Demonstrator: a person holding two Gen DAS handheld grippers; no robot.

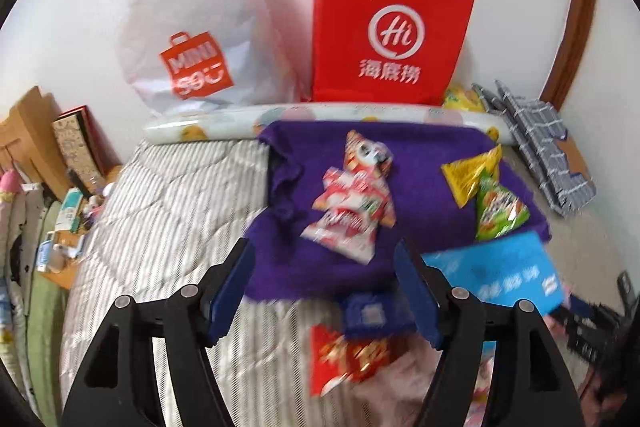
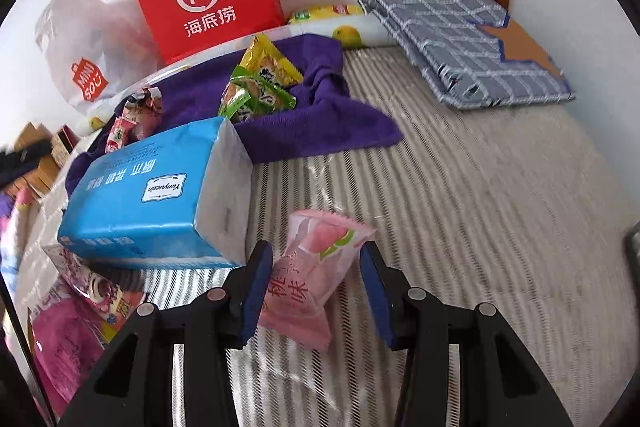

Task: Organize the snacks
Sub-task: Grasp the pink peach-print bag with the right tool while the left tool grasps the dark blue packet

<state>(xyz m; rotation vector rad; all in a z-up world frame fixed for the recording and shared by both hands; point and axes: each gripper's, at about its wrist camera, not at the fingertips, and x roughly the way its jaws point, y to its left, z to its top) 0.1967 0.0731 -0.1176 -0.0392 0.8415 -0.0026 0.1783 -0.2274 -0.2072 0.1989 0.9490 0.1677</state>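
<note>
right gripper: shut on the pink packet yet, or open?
Open. The right gripper has its jaws spread either side of the pink peach snack packet, gap visible on the right side; the packet lies on the striped bedcover.

A red paper bag (image 1: 394,27) and a white plastic bag (image 1: 192,39) stand against the wall behind my striped bed cover (image 2: 460,187). A blue tissue pack (image 2: 160,187) lies partly on a purple cloth (image 1: 420,155), with folded checked fabric (image 2: 472,43) nearby.

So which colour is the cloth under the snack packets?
Purple cloth; the left wrist view shows it best.
</note>
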